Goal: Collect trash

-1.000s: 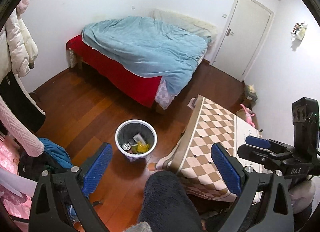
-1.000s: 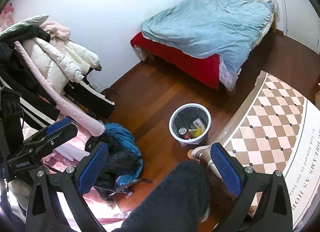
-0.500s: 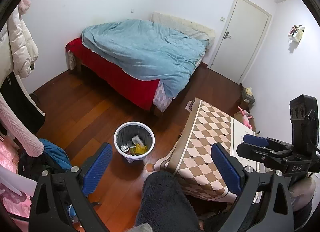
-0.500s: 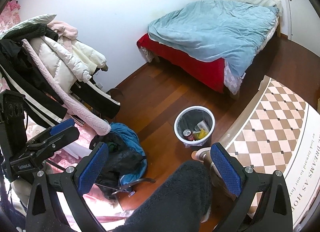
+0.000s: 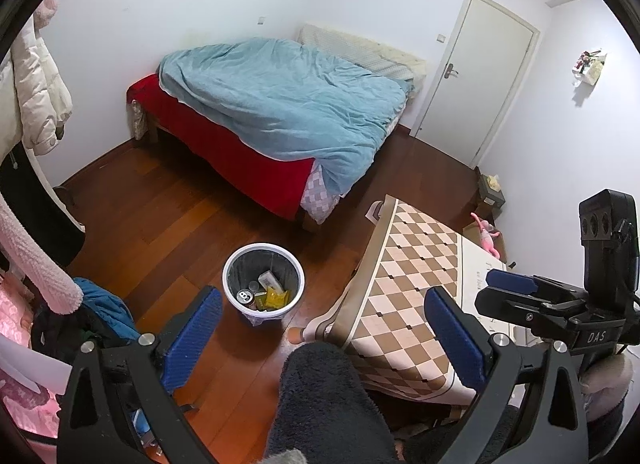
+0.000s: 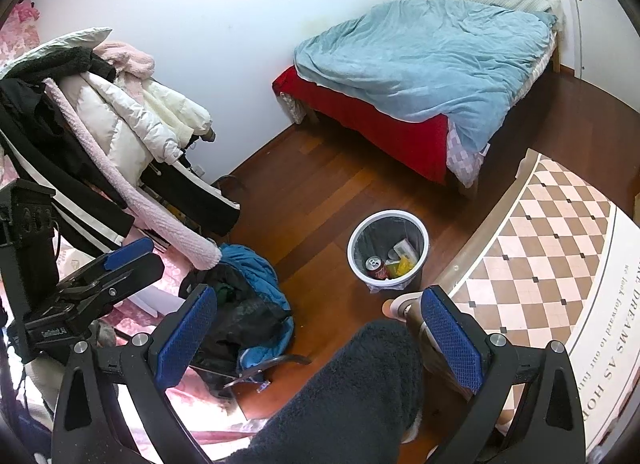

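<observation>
A white trash bin (image 5: pixel 236 264) with a dark liner stands on the wooden floor; it also shows in the right wrist view (image 6: pixel 360 232). Inside lie a soda can (image 5: pixel 245 296), a yellow wrapper (image 5: pixel 277 297) and a pale carton (image 5: pixel 270 279). My left gripper (image 5: pixel 324 332) is open and empty, held high above the floor, the bin beyond its left finger. My right gripper (image 6: pixel 320 328) is open and empty, the bin ahead between its fingers. Each gripper shows at the edge of the other's view.
A bed with a blue duvet (image 5: pixel 280 104) and red sheet fills the back. A table with a checked cloth (image 5: pixel 412 284) stands at the right. Coats on a rack (image 6: pixel 100 124) and a clothes pile (image 6: pixel 248 304) are at the left. A dark fuzzy leg (image 5: pixel 324 404) sits below.
Both grippers have risen and drawn back a little, so the bin looks smaller and farther. Both stay open and empty.
</observation>
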Action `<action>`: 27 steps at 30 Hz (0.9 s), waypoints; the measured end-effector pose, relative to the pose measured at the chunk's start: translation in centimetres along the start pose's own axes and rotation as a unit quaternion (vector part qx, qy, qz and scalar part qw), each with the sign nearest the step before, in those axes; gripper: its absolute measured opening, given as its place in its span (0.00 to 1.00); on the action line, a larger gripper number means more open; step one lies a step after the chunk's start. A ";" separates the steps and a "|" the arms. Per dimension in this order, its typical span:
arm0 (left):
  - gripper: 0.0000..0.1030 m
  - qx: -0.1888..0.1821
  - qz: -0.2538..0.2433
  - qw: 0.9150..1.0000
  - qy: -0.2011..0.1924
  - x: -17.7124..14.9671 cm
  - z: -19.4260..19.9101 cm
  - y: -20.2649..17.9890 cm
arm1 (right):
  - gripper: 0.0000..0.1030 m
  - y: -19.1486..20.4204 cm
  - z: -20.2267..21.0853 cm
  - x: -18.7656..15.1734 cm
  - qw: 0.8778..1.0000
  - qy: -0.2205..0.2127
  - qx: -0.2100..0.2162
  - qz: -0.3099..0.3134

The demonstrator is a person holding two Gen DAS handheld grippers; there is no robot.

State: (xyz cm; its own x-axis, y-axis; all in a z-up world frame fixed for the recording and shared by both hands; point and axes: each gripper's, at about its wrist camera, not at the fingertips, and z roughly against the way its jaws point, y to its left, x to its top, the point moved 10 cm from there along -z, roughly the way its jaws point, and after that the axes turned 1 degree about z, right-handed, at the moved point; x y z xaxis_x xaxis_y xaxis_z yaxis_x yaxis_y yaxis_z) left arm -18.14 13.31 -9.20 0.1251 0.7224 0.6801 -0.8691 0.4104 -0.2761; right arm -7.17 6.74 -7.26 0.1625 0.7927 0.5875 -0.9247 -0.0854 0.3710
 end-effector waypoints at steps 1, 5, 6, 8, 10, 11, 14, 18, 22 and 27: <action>1.00 -0.001 -0.001 1.000 -0.001 0.0 0.0 -0.1 | 1.00 0.0 0.0 0.0 1.000 0.000 -0.001 0.000; 1.00 -0.007 -0.003 1.000 0.002 -0.1 -0.2 -0.3 | 1.00 0.1 0.1 0.1 1.000 -0.002 0.001 -0.001; 1.00 -0.009 -0.003 1.000 0.003 -0.1 -0.2 -0.4 | 1.00 0.2 0.2 0.1 1.000 -0.002 0.001 -0.002; 1.00 -0.012 -0.004 1.000 0.005 -0.1 -0.3 -0.5 | 1.00 0.2 0.2 0.1 1.000 -0.002 0.001 -0.002; 1.00 -0.014 -0.004 1.000 0.005 -0.1 -0.3 -0.6 | 1.00 0.2 0.2 0.1 1.000 -0.002 0.001 -0.002; 1.00 -0.015 -0.004 1.000 0.006 -0.1 -0.4 -0.7 | 1.00 0.3 0.3 0.1 1.000 -0.003 0.001 -0.002; 1.00 -0.018 -0.005 1.000 0.005 0.0 -0.3 -0.9 | 1.00 0.6 0.6 0.1 1.000 -0.006 0.000 -0.002; 1.00 -0.023 -0.008 1.000 0.006 -0.1 -0.2 -1.2 | 1.00 0.7 1.1 0.3 1.000 -0.009 -0.001 -0.003; 1.00 -0.027 -0.010 1.000 0.004 0.0 -0.1 -1.5 | 1.00 0.5 1.3 0.3 1.000 -0.010 -0.001 -0.003; 1.00 -0.030 -0.010 0.999 0.002 0.1 0.2 -1.7 | 1.00 0.4 1.4 0.3 1.000 -0.011 -0.002 -0.003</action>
State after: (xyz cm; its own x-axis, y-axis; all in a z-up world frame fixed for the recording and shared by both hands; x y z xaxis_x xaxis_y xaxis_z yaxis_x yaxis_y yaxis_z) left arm -16.79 12.59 -8.53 0.1439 0.7160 0.6830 -0.8362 0.4571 -0.3030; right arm -7.01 6.10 -5.86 0.1750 0.7799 0.6010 -0.9250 -0.0788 0.3717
